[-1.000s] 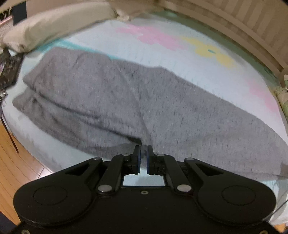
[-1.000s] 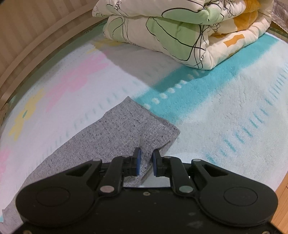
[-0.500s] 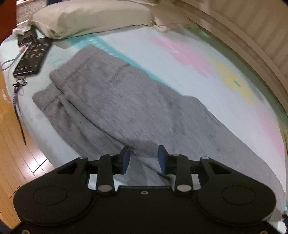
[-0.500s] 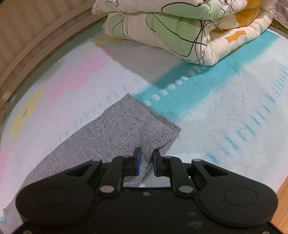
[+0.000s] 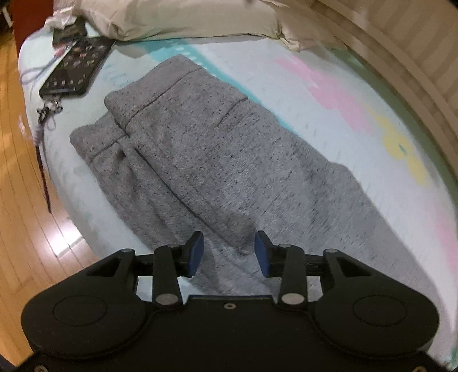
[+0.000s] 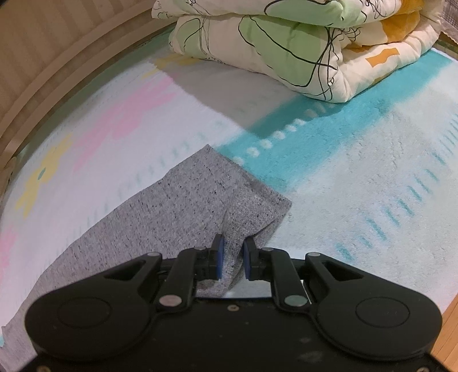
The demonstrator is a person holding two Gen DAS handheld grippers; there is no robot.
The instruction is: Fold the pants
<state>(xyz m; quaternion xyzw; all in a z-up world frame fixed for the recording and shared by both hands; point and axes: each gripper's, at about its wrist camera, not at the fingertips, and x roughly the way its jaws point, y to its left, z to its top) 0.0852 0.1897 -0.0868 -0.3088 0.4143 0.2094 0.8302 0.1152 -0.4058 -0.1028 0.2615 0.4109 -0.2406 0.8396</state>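
You have the pants [image 5: 229, 160] laid lengthwise on the bed [image 5: 329, 94], already doubled leg over leg, waistband toward the pillow [image 5: 177, 17] and cuffs toward the folded quilt [image 6: 300, 48], so the step in hand looks like bringing one end over to the other. Do it well by matching your two grips first: your right gripper [image 6: 232, 259] has its jaws pinched on a raised tuck of the cuff end [image 6: 237, 200], while your left gripper [image 5: 229, 251] hangs over the near edge of the thigh with its jaws spread and nothing gripped; they have just been opening, and the cloth lies under them, not between the pads. Bring the left down on the same near edge, take both layers, and only then lift together, keeping the fabric taut between your hands so the upper leg does not slide off the lower one. Aim the cuffs at the waistband and lay them square. Your left camera alone shows the waistband, where the two halves sit a little offset, and it alone shows the phone [image 5: 71, 65] with its strap lying just beyond the waistband near the bed's edge, so keep the fold clear of it. Your right camera alone shows the cuffs, the small wrinkle your grip makes there, and the quilt well beyond.
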